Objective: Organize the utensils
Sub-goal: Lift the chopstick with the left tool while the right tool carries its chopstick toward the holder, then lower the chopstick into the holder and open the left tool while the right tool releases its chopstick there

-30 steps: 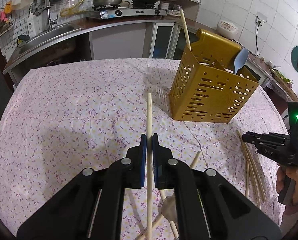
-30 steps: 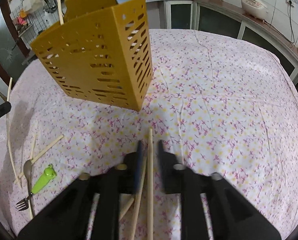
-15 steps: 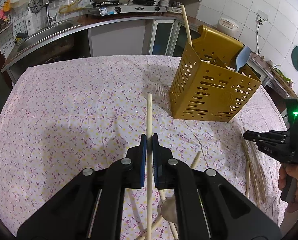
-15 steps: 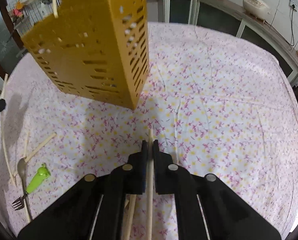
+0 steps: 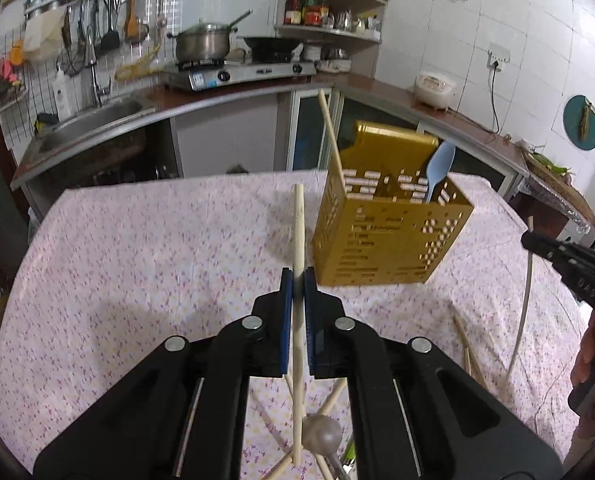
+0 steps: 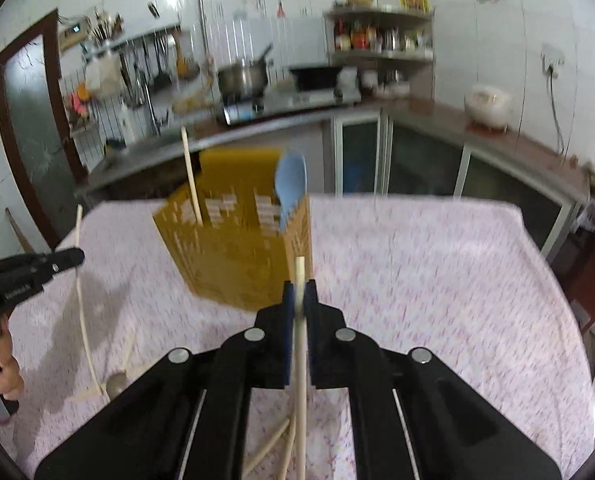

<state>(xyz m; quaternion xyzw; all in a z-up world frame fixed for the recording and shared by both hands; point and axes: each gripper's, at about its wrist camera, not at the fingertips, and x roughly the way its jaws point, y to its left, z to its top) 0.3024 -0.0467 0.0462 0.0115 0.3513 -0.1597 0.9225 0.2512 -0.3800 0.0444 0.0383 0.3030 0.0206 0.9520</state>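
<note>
A yellow perforated utensil holder (image 5: 389, 236) stands on the flowered tablecloth, holding a blue spoon (image 5: 439, 170) and one chopstick (image 5: 331, 140). My left gripper (image 5: 297, 278) is shut on a wooden chopstick (image 5: 298, 220), raised above the table left of the holder. My right gripper (image 6: 298, 290) is shut on another wooden chopstick (image 6: 300, 276), lifted in front of the holder (image 6: 237, 248). The right gripper also shows in the left wrist view (image 5: 537, 242), and the left gripper in the right wrist view (image 6: 73, 258).
Loose chopsticks (image 5: 467, 344), a metal spoon (image 5: 323, 432) and more chopsticks (image 6: 273, 444) lie on the tablecloth (image 5: 137, 260) below the grippers. A kitchen counter with sink and stove (image 5: 233, 74) runs behind the table.
The right gripper closed on a chopstick and lifted it off the table. Both grippers rose and tilted up, each holding its chopstick, toward the holder.
</note>
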